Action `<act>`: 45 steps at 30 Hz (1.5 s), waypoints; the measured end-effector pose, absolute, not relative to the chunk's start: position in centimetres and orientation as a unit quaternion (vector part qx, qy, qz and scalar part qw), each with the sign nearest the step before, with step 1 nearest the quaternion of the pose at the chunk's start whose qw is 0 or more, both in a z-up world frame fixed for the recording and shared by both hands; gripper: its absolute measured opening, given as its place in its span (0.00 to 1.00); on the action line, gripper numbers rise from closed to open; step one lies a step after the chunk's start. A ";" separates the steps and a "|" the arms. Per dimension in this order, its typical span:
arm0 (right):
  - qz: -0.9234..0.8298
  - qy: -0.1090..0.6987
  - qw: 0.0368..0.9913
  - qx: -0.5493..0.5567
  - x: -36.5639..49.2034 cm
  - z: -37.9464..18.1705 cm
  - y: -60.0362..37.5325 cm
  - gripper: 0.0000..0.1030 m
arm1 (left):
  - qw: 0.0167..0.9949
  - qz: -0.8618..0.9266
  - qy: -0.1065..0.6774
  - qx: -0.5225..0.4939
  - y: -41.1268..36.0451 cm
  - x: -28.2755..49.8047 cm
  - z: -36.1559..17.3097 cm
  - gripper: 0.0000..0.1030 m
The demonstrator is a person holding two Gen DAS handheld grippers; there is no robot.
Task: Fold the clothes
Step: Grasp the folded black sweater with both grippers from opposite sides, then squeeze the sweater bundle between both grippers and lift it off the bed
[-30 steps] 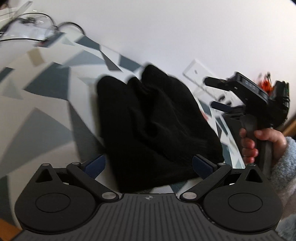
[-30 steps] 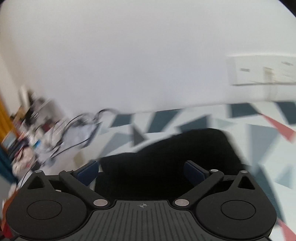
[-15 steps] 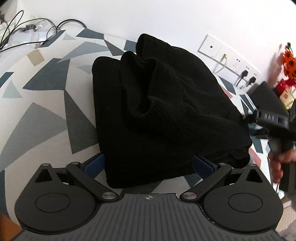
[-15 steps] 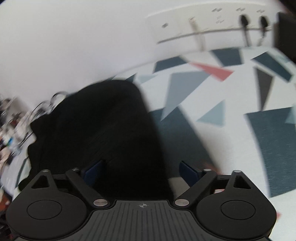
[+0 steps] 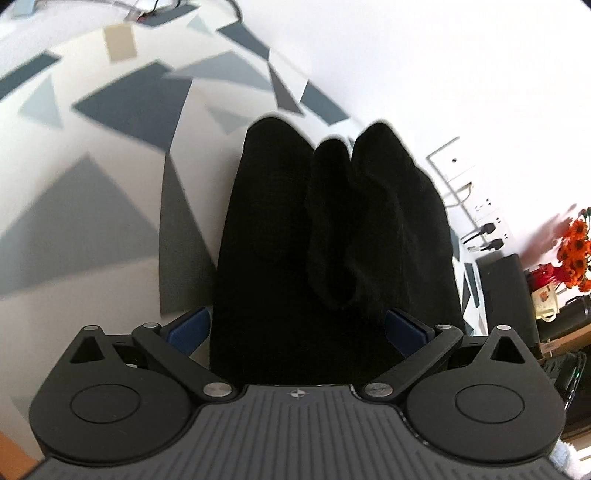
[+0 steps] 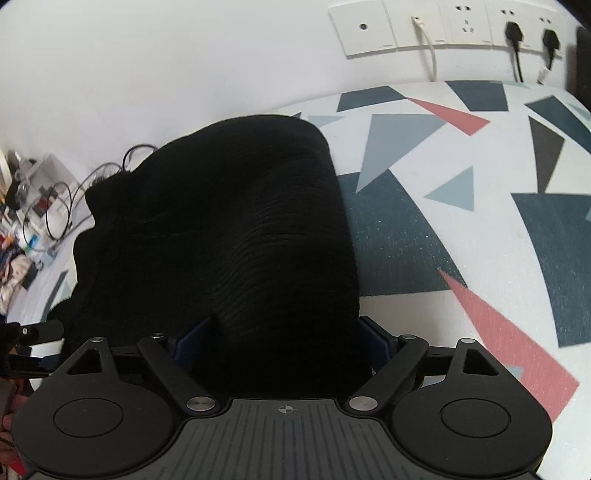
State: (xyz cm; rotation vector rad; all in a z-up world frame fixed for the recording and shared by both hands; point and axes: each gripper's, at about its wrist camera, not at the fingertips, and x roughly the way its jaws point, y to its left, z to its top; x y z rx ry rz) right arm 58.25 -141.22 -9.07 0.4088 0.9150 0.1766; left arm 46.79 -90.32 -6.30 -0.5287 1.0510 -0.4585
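Well, over at the desk's left edge there is a clutter of cables [image 6: 55, 206] and small boxes against the wall, seen past the far side of the clothing from the right wrist view. Next comes the black knitted garment [image 5: 332, 258], already folded into a thick bundle and lying on the patterned cloth [image 5: 92, 221] of grey, blue and red triangles that covers the desk; its far end bunches into three rounded humps just short of the back edge by the white wall.

Coming at its near edge is the left gripper [image 5: 297, 328], its blue pads spread wide, one just off the garment's left side and the other over the fabric near its right side, so it is released and clamps nothing. Beside it, the right gripper [image 6: 282, 338] sits at the garment's right-hand end, the ribbed knit [image 6: 258, 240] bulging between its blue pads; its jaws are opening, with the cloth filling the gap between them, and I cannot tell whether the pads press on it.

Further right the cloth lies bare toward the right edge, a row of wall sockets [image 6: 443, 26] with two black plugs runs above the back edge, and orange flowers [image 5: 574, 247] stand beyond the desk's right end
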 end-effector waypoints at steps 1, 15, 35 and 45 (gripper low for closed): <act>0.081 0.434 0.874 0.202 58.2 -8.9 -141.3 0.91 | 0.809 -0.218 0.489 -0.243 -90.3 47.2 -5.8 1.00; 0.061 0.362 0.886 0.282 59.5 -6.7 -142.2 0.99 | 0.738 -0.235 0.562 -0.292 -90.7 55.2 -7.7 1.00; 0.002 0.330 0.891 0.313 57.2 -6.4 -140.7 0.99 | 0.685 -0.371 0.537 -0.324 -89.5 57.8 -12.1 1.00; 0.000 0.346 0.887 0.307 58.4 -7.3 -142.7 0.99 | 0.679 -0.359 0.544 -0.338 -89.8 58.8 -12.4 1.00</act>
